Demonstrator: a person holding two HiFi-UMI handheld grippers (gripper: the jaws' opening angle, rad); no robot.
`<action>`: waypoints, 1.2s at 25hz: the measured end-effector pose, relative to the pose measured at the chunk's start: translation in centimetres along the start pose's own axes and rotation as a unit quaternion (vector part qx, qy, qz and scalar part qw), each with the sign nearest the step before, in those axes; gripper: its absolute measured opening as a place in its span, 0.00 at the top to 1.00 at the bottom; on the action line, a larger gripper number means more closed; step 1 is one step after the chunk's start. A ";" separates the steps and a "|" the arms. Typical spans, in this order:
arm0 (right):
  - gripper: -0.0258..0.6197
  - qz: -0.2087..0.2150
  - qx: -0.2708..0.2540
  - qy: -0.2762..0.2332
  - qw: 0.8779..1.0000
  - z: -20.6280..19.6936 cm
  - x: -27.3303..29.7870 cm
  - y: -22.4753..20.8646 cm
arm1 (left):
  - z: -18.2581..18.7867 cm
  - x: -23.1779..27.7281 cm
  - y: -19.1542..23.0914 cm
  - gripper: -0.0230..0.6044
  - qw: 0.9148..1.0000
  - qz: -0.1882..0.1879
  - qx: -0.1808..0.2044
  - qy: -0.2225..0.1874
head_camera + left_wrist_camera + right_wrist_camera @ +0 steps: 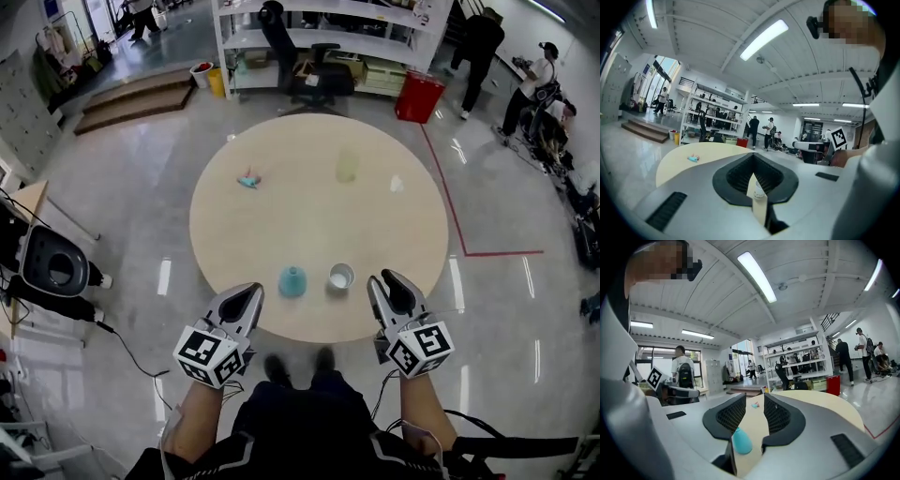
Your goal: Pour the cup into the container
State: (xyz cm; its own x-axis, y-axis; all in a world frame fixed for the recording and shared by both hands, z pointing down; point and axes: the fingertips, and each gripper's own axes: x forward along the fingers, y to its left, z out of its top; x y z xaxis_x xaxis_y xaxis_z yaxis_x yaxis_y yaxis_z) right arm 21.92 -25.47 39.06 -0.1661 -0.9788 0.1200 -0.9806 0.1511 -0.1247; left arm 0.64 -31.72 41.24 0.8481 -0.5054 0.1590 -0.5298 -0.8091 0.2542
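Observation:
A white cup [341,277] stands near the front edge of the round beige table [281,216]. A teal bottle-shaped container [292,280] stands just to its left. My left gripper [251,290] hovers at the table's front edge, left of the container, with its jaws shut and nothing held. The left gripper view looks past the left gripper [753,155] to the white cup [759,191]. My right gripper [384,277] is right of the cup, its jaws a little apart and empty. Beyond the right gripper [754,402] the teal container [741,441] shows on the table.
A pale yellow translucent cup [348,166] stands at the far side of the table. A small teal object [249,181] lies far left and a small white object [397,183] far right. An office chair [305,66], shelves and a red bin [418,97] stand beyond. People are at the far right.

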 end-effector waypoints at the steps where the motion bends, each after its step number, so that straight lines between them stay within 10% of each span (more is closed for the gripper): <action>1: 0.80 0.007 0.000 0.010 1.000 -0.7 0.7 -0.6 | -0.2 0.7 0.3 0.96 1.000 0.006 -0.004 0.002; 11: 0.43 0.066 0.015 0.145 0.987 -16.7 6.5 -4.7 | -10.3 6.4 5.1 0.96 0.990 0.088 -0.063 0.096; 30: 0.38 0.087 -0.021 0.224 0.970 -28.3 11.0 -5.9 | -19.8 8.7 8.8 0.96 0.971 0.147 -0.122 0.141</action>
State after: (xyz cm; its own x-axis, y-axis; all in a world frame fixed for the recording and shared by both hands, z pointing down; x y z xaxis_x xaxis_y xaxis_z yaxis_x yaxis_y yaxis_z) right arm 22.98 -33.25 69.00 -0.3494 -0.7802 0.5188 -0.9352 0.3245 -0.1420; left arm 3.37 -37.27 63.76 0.6451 -0.5732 0.5053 -0.7621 -0.5303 0.3714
